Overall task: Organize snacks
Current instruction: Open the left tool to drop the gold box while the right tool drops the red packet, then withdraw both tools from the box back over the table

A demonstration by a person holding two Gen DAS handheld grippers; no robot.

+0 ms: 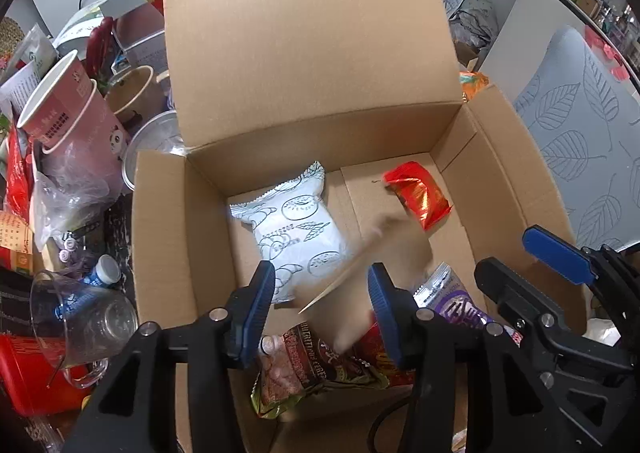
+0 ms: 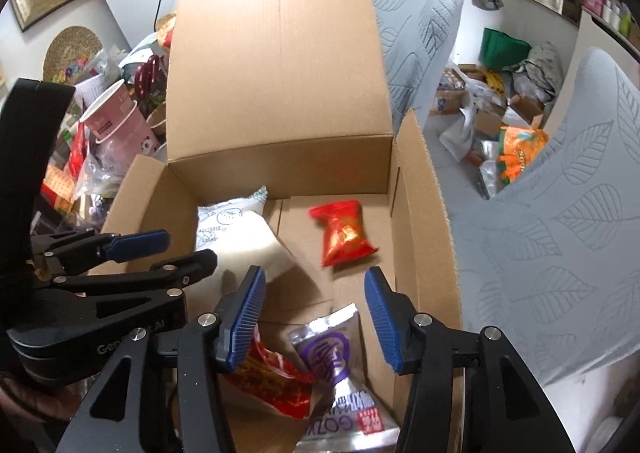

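Note:
An open cardboard box [image 1: 320, 125] with its flap upright fills both views. Inside lie a white printed packet [image 1: 292, 229] [image 2: 228, 217], a red foil packet [image 1: 418, 195] [image 2: 344, 233] that looks blurred, a purple and silver packet [image 2: 332, 357], a red packet [image 2: 272, 377] and a brown and green packet [image 1: 304, 369]. My left gripper [image 1: 320, 281] [image 2: 188, 249] hangs open over the box's near left. A blurred, flat tan thing [image 1: 360, 265] tilts just beyond its fingers, touching neither pad. My right gripper [image 2: 316, 285] [image 1: 506, 253] is open over the near right, with nothing between its fingers.
Left of the box is clutter: stacked pink paper cups [image 1: 60, 101], a clear glass [image 1: 80, 317], a small bottle [image 1: 104, 271] and red packaging. Grey leaf-patterned cushions [image 1: 580, 125] press against the box's right side. An orange snack bag [image 2: 520, 153] lies beyond them.

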